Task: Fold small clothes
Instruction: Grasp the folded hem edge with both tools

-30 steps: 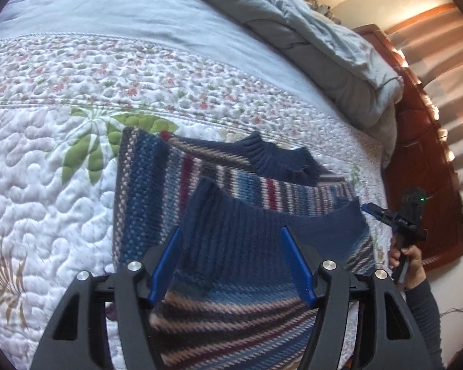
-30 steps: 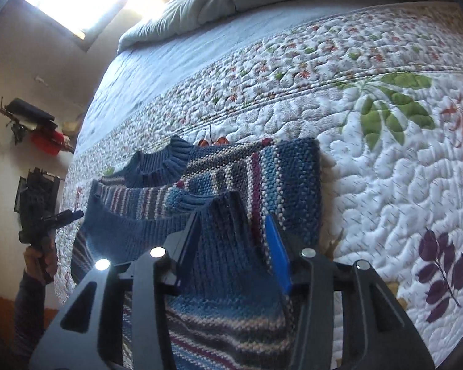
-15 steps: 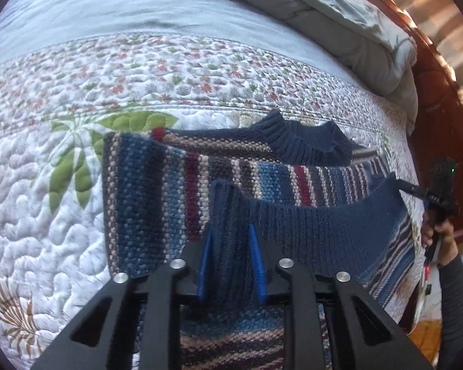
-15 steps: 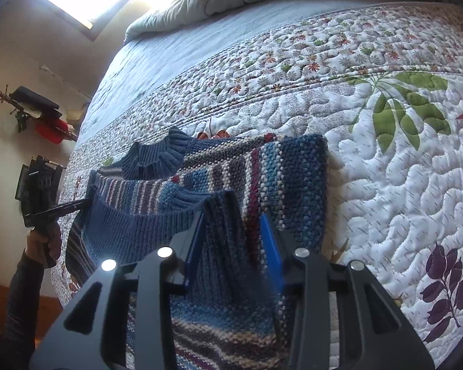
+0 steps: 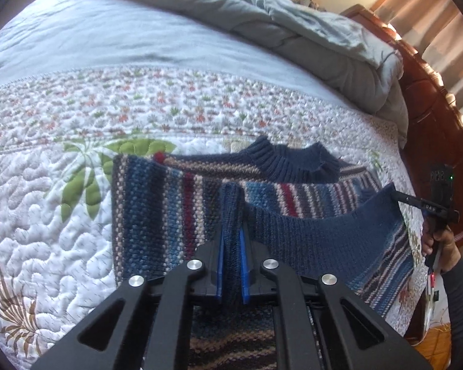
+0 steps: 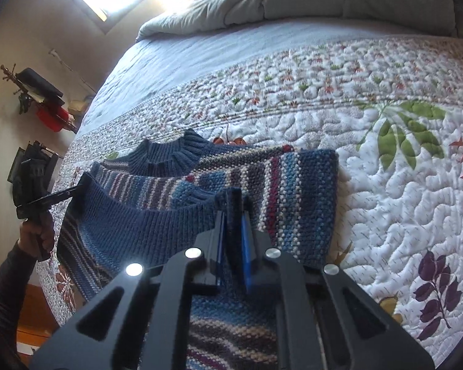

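A small striped knit sweater (image 5: 157, 203) in blue, maroon and cream lies on the quilted bed, navy collar (image 5: 296, 163) at the far side. Its navy ribbed hem (image 5: 324, 231) is lifted and stretched between both grippers. My left gripper (image 5: 231, 240) is shut on one hem corner. My right gripper (image 6: 233, 225) is shut on the other corner. The right gripper shows in the left wrist view (image 5: 398, 195) at the right edge, and the left gripper shows in the right wrist view (image 6: 74, 191) at the left. The sweater (image 6: 296, 191) also shows there.
A floral quilt (image 5: 46, 209) covers the bed, with a grey-blue sheet (image 5: 108, 40) and a bunched grey duvet (image 5: 308, 30) beyond. A dark wooden headboard (image 5: 441, 129) runs along the right. A wall shelf with dark and red items (image 6: 43, 98) hangs left of the bed.
Both grippers went from open around the hem to shut on it. The hem has lifted off the sweater body and pulled taut between them.
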Demonstrator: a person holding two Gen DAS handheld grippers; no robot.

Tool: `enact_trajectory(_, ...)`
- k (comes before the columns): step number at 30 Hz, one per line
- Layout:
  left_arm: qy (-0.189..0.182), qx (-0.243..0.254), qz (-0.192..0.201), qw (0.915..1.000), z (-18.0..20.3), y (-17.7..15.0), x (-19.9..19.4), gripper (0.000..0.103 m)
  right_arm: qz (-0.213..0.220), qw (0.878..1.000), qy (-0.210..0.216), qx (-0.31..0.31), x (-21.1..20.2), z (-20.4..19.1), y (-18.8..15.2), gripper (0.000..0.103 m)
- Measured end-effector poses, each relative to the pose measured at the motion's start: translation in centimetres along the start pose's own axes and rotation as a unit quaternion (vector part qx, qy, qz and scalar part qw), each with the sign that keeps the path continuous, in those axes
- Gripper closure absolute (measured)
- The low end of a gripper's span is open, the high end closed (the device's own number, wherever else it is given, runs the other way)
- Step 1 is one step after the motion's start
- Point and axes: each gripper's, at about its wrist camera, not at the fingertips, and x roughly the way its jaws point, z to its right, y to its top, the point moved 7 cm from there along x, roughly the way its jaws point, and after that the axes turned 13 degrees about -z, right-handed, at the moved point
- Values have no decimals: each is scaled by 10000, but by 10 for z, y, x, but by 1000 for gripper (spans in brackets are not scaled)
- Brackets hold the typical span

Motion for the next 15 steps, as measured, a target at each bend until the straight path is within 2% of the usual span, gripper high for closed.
enact_trajectory(7,-72,184,502,9985,19,15,-50,95,409,9989,-167,-165,-44,-19,12,95)
enact_trajectory(12,3,204,757,9969,23,43,-77,95,695,9969,-337,-123,-67,-26,41,95)
enact_trajectory(15,117,141,770,9969,19,64,-75,95,735,9960,-496,-51,-65,-25,62,95)
